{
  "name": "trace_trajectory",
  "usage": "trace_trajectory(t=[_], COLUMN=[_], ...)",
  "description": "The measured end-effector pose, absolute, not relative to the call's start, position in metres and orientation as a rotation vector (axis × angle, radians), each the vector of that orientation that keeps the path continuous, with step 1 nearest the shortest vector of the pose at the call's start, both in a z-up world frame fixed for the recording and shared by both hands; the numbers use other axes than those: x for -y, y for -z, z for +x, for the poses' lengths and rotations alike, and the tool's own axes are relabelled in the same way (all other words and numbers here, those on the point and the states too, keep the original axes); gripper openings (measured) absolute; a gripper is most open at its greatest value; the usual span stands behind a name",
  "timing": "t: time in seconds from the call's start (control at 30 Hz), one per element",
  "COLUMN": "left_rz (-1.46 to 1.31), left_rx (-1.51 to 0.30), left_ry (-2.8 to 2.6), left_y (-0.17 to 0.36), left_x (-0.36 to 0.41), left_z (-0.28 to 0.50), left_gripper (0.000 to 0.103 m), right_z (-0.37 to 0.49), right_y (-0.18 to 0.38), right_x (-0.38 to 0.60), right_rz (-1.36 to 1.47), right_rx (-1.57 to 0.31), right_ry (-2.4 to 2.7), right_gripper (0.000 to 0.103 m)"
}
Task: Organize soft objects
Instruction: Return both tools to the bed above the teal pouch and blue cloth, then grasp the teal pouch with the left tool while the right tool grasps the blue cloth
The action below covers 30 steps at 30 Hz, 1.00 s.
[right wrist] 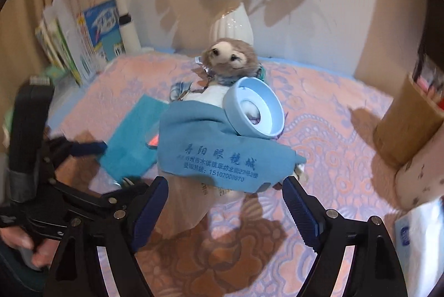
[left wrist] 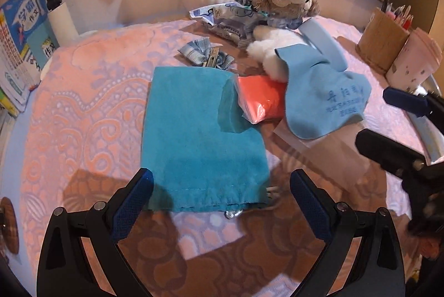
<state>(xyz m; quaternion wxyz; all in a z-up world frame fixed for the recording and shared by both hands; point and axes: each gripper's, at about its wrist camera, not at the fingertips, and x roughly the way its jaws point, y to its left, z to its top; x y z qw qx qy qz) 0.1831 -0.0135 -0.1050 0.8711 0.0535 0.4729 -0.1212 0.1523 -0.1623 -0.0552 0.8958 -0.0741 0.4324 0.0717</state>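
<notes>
Two tongs: both stood apart with nothing between the pads.
Left tongs (left wrist: 222,199): hung over the drawstring end of the teal pouch (left wrist: 199,136), which lay flat on the pink patterned cloth (left wrist: 83,108) covering the tabletop; whether a pad touched the pouch could not be told.
Right tongs (right wrist: 226,205): just short of the light blue cleaning cloth (right wrist: 222,152), apart from it.
Hidden: the orange packet (left wrist: 260,100) beyond the left tongs was partly covered by the pouch's folded corner and by the cleaning cloth; in the right wrist view only a sliver of it showed.
Plush toy (left wrist: 288,0): well beyond both tongs, its body mostly buried under the cleaning cloth and a pale blue bowl-like piece (right wrist: 255,108).
Hard to make out: the right wrist view was motion-blurred.
Cut off: a hand (right wrist: 25,241) at the left edge.
</notes>
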Motion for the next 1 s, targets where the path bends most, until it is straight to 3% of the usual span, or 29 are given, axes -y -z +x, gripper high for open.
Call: trace_trajectory(t=[0.2, 0.27, 0.33, 0.37, 0.43, 0.53, 0.67, 1.0], left_rz=[0.035, -0.017, -0.055, -0.067, -0.089, -0.108, -0.140, -0.245], left_rx=[-0.939, -0.929, -0.920, -0.917, -0.906, -0.886, -0.893, -0.826], left_ry=[0.234, 0.251, 0.263, 0.264, 0.272, 0.274, 0.290, 0.278], left_y=[0.100, 0.099, 0.098, 0.098, 0.097, 0.095, 0.096, 0.090], left_x=[-0.003, -0.010, -0.014, -0.016, -0.019, -0.022, -0.028, -0.049], left_z=[0.183, 0.182, 0.183, 0.182, 0.181, 0.180, 0.182, 0.177], left_gripper=[0.056, 0.044, 0.030, 0.028, 0.018, 0.016, 0.016, 0.014], right_z=[0.165, 0.169, 0.175, 0.176, 0.177, 0.169, 0.160, 0.139], right_y=[0.056, 0.056, 0.056, 0.057, 0.056, 0.047, 0.032, 0.003], right_x=[0.146, 0.148, 0.154, 0.156, 0.160, 0.159, 0.158, 0.176], right_rz=[-0.271, -0.249, -0.162, -0.138, -0.094, -0.077, -0.060, 0.019], right_rx=[-0.860, -0.869, -0.885, -0.888, -0.891, -0.850, -0.796, -0.755], right_ry=[-0.087, -0.091, -0.127, -0.132, -0.145, -0.154, -0.164, -0.235], right_gripper=[0.079, 0.058, 0.047, 0.038, 0.030, 0.019, 0.011, 0.010])
